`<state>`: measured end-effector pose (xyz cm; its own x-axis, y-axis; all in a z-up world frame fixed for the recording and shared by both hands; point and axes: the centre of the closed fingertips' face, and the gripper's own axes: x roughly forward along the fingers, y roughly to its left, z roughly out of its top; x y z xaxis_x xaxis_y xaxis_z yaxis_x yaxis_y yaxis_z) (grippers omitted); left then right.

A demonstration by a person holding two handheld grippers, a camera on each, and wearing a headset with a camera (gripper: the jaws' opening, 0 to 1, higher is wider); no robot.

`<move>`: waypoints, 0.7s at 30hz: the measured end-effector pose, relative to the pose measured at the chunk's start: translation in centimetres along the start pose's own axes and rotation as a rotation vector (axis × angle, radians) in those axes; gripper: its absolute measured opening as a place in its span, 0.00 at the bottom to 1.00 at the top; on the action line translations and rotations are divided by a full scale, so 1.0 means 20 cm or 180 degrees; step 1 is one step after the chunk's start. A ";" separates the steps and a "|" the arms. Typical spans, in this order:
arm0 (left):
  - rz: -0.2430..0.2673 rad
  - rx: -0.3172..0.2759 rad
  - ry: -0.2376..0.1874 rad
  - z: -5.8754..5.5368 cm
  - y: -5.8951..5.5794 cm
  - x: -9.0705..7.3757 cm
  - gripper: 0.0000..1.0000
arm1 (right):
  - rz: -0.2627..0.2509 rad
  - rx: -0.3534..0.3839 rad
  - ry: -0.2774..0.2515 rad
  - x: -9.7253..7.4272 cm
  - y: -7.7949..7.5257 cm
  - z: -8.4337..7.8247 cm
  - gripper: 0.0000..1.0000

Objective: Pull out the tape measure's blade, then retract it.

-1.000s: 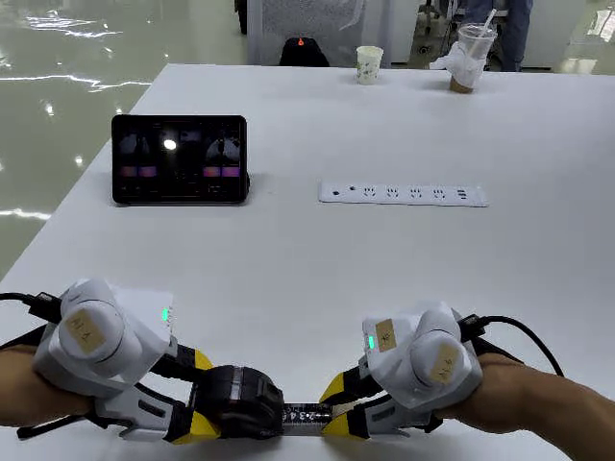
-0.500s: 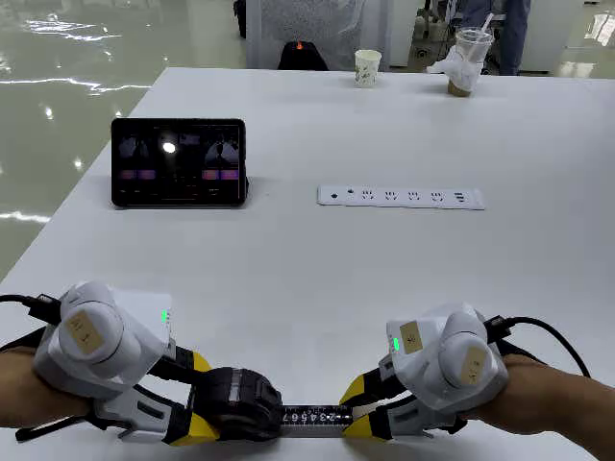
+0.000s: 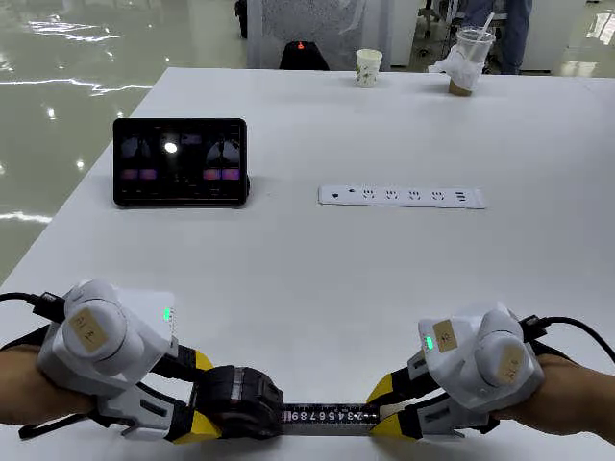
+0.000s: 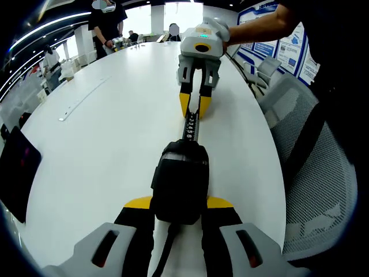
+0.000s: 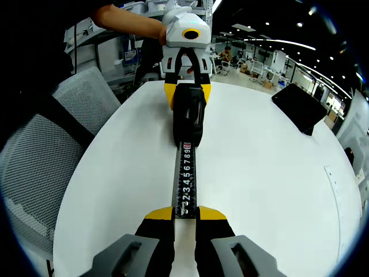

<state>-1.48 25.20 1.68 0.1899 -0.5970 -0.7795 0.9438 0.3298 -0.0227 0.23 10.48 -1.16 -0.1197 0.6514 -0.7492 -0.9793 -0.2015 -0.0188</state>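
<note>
The black tape measure case (image 3: 240, 402) lies at the near edge of the white table (image 3: 384, 279), and my left gripper (image 3: 197, 396) is shut on it. In the left gripper view the case (image 4: 180, 182) sits between the yellow-tipped jaws. A short length of blade (image 3: 329, 416) with printed numbers runs from the case to the right. My right gripper (image 3: 386, 407) is shut on the blade's end. In the right gripper view the blade (image 5: 185, 183) stretches from my jaws to the case (image 5: 188, 118).
A dark tablet (image 3: 181, 160) stands at the left of the table. A white power strip (image 3: 402, 196) lies in the middle right. A paper cup (image 3: 368, 66) and a plastic cup with a straw (image 3: 470, 57) stand at the far edge. A mesh chair (image 4: 314, 190) is beside the table.
My right gripper has moved to the right with the blade's end, and more blade is out of the case. The left gripper and the case have stayed put.
</note>
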 end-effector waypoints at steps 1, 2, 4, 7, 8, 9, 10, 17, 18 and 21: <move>0.0000 -0.0008 -0.0001 0.00 0.00 0.00 0.25 | -0.0004 0.0002 0.0004 -0.01 0.00 -0.01 0.09; 0.0001 -0.0011 -0.0001 0.00 0.00 0.00 0.25 | -0.0007 0.0004 0.0009 -0.02 0.00 -0.01 0.09; 0.0001 -0.0011 0.0001 0.00 0.00 0.00 0.25 | -0.0015 0.0013 0.0018 -0.03 0.00 -0.03 0.09; 0.0004 -0.0011 0.0003 0.00 0.00 0.00 0.25 | -0.0029 0.0026 0.0036 -0.05 0.00 -0.06 0.09; 0.0004 -0.0012 0.0004 0.00 0.00 0.00 0.25 | -0.0032 0.0033 0.0039 -0.06 0.01 -0.06 0.09; 0.0004 -0.0012 0.0005 0.00 0.00 0.00 0.25 | -0.0037 0.0040 0.0045 -0.07 0.01 -0.07 0.09; 0.0004 -0.0012 0.0006 0.00 0.00 0.00 0.25 | -0.0042 0.0042 0.0049 -0.07 0.01 -0.08 0.09; 0.0008 -0.0006 0.0020 0.00 -0.01 0.00 0.25 | -0.0067 0.0074 0.0082 -0.12 0.02 -0.14 0.09; 0.0009 -0.0007 0.0021 0.00 -0.01 0.00 0.25 | -0.0070 0.0074 0.0086 -0.13 0.02 -0.14 0.09; 0.0012 -0.0008 0.0023 0.01 -0.01 0.00 0.25 | -0.0083 0.0089 0.0097 -0.15 0.02 -0.17 0.09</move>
<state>-1.61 25.08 1.80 0.1915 -0.5905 -0.7840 0.9423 0.3339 -0.0214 0.85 5.94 -1.14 -0.0896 0.6335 -0.7686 -0.9863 -0.1640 -0.0202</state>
